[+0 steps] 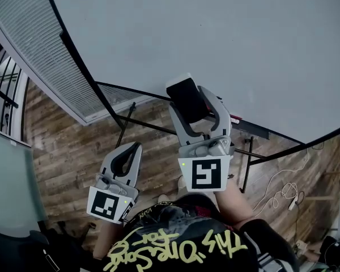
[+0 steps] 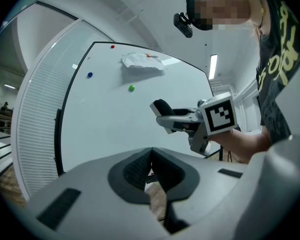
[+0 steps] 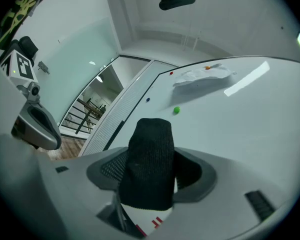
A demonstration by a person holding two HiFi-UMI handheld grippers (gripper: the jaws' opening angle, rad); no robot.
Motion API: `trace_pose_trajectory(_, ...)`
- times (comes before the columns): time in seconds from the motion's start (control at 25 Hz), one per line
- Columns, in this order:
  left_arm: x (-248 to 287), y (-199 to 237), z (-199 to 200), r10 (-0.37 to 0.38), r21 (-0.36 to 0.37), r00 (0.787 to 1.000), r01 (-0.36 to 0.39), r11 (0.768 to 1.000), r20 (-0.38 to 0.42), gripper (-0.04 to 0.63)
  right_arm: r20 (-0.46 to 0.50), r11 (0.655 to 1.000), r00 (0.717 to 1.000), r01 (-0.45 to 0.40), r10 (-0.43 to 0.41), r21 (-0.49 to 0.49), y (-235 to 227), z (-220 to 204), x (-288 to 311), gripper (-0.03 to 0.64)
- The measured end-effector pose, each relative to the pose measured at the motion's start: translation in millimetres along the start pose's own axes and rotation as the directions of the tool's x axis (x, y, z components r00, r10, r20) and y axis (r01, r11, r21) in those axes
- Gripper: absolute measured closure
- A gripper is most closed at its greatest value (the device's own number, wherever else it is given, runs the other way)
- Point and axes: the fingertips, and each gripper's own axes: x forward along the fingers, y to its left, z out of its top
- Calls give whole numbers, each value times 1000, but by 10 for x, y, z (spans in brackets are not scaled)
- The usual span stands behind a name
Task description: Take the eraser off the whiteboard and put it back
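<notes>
Pinching the eraser (image 3: 150,164) in the jaws of the right gripper (image 1: 195,102), held it off the whiteboard (image 1: 243,50) just ahead, seemingly lifted clear for the return. Hung the left gripper (image 1: 127,152) lower to that gripper's left, jaws together, empty, likely spare.

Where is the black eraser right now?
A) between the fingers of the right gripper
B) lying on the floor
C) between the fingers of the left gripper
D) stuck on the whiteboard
A: the right gripper has its fingers closed on the eraser; the left gripper is shut on nothing.
</notes>
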Motion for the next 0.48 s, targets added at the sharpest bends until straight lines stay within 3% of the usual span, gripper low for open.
trace_pose_trajectory(0.24,-45,-59,75,15,-75,1000,-15,997,10,588,0,1000,1000,-11,11,21,102,-10,-62,351)
trace_pose_trajectory(0.48,-92,-27,58,12,-72,1000,-11,997,11,588,7,1000,1000,-17,17,26,182,-5,-86,351)
